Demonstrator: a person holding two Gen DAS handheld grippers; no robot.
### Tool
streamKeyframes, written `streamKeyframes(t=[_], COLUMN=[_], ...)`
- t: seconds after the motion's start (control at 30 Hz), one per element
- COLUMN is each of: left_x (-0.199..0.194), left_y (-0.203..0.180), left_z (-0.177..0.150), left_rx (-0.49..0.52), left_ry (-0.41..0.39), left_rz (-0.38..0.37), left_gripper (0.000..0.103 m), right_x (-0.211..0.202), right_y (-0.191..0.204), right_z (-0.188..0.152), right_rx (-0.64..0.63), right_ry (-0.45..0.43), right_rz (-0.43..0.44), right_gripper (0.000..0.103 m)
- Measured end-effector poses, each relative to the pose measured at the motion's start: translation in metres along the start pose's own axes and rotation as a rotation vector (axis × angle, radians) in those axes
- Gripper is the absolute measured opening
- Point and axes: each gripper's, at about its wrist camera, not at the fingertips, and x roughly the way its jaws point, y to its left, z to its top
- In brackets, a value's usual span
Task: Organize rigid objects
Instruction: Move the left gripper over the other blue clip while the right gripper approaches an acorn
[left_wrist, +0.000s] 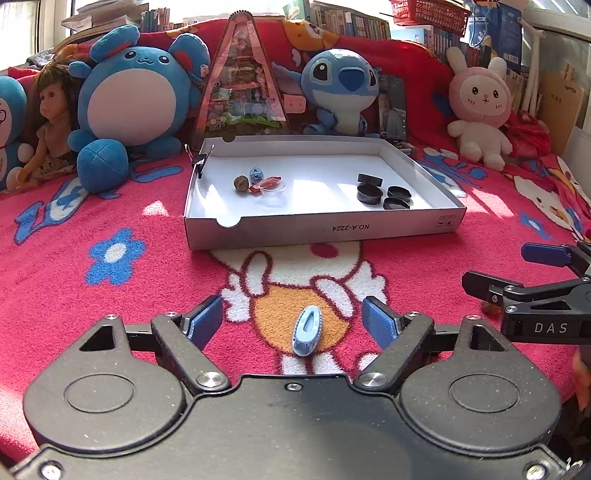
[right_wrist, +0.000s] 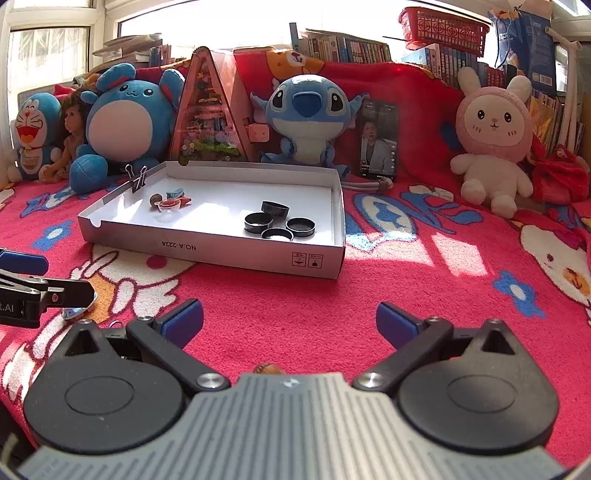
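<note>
A small light-blue oval piece (left_wrist: 307, 330) lies on the red blanket between the open fingers of my left gripper (left_wrist: 291, 321), untouched. My right gripper (right_wrist: 290, 323) is open and empty, with a brown nut-like piece (right_wrist: 266, 368) just under its body. A white shallow box (left_wrist: 314, 230) holds several black rings (left_wrist: 384, 190) on its right and a brown nut (left_wrist: 241, 182), a blue piece (left_wrist: 256, 173) and a clear dish with red bits (left_wrist: 271, 185) on its left. The box also shows in the right wrist view (right_wrist: 221, 247) with the rings (right_wrist: 277, 221).
Plush toys, a doll and a triangular display case (left_wrist: 240, 77) stand behind the box. A phone (right_wrist: 378, 138) leans by the blue plush. A binder clip (right_wrist: 137, 180) grips the box's left rim. The right gripper shows at the left wrist view's right edge (left_wrist: 495, 273).
</note>
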Motion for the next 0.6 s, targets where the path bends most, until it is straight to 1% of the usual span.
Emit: streamKeyframes(t=[0.17,0.33,0.6], left_x=[0.001,0.008,0.013], left_y=[-0.002,-0.001,-0.003], left_z=[-0.008,-0.012,-0.013], left_rx=[0.013,-0.004,0.007], left_ry=[0.008,0.031,0.025], left_rz=[0.005,-0.002,0.0], left_gripper=[0.073,0.066,0.056], right_x=[-0.002,0.003,0.01], right_y=[0.002,0.002,0.002], right_z=[-0.01,-0.016,-0.024], right_rx=[0.002,0.021,0.035], right_ry=[0.014,0.033,0.07], right_rz=[-0.004,-0.016,-0.031], right_gripper=[0.103,0.103,0.103])
